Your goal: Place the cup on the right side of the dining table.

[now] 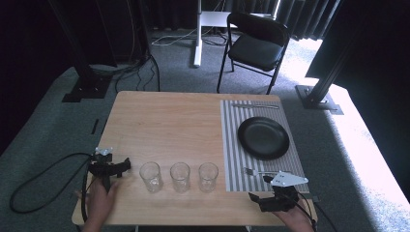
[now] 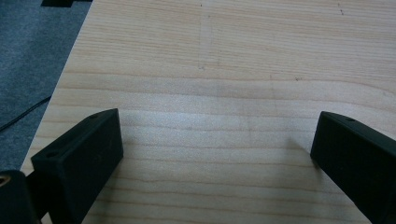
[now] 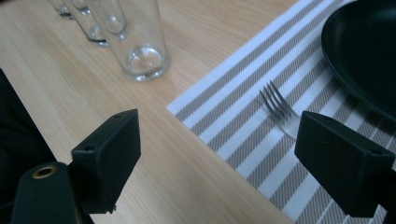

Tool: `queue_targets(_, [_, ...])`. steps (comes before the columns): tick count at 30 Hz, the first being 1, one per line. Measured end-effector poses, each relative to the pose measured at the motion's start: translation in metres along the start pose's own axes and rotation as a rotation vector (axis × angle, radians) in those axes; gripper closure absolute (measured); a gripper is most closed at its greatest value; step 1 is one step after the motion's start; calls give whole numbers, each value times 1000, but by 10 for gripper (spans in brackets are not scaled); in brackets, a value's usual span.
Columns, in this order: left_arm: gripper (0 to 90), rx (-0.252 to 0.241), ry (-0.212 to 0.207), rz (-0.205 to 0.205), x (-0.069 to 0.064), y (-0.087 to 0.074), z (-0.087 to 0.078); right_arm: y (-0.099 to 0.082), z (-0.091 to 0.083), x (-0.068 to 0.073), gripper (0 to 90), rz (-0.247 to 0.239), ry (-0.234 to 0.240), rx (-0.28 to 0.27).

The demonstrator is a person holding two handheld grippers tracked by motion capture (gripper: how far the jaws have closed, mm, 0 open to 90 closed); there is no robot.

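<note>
The right gripper (image 1: 258, 199) is at the near right corner of the wooden table (image 1: 169, 121), in the person's right hand (image 1: 297, 220), and it points to the left along the near edge. In the right gripper view its 2 black jaws stand wide apart, and nothing is between them except the table surface and the edge of the striped placemat (image 3: 243, 126). The fork (image 3: 280, 109) lies flat on this placemat, just beyond the right jaw; its tines point away from the camera and its handle goes behind that jaw, so I cannot tell if the jaw touches it. In the high view the fork (image 1: 251, 171) lies on the near part of the placemat, between the black plate (image 1: 263, 137) and the right gripper. The plate sits in the middle of the placemat, and a knife (image 1: 255, 106) lies at the far edge of it. 3 empty glasses stand upright in 1 row left of the placemat; the nearest glass (image 3: 140, 46) is close to the corner of the placemat. The left gripper (image 1: 124, 164) rests on the near left part of the table, held by the left hand (image 1: 99, 203), and points toward the glasses. Its jaws are also spread wide over the bare wood, with nothing between them.
</note>
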State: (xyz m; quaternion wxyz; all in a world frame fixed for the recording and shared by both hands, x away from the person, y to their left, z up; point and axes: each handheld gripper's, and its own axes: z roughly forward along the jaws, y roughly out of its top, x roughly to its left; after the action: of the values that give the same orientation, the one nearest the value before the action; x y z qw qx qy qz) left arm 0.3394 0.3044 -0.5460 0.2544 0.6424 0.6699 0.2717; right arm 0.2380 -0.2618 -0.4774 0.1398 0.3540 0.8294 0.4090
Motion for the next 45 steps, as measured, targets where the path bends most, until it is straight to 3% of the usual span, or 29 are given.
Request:
queue_targets(28, [26, -1, 0, 0, 0, 0, 0, 37, 29, 24, 139, -61, 108, -46])
queue_targets(45, [26, -1, 0, 0, 0, 0, 0, 57, 62, 32, 140, -90, 162, -46])
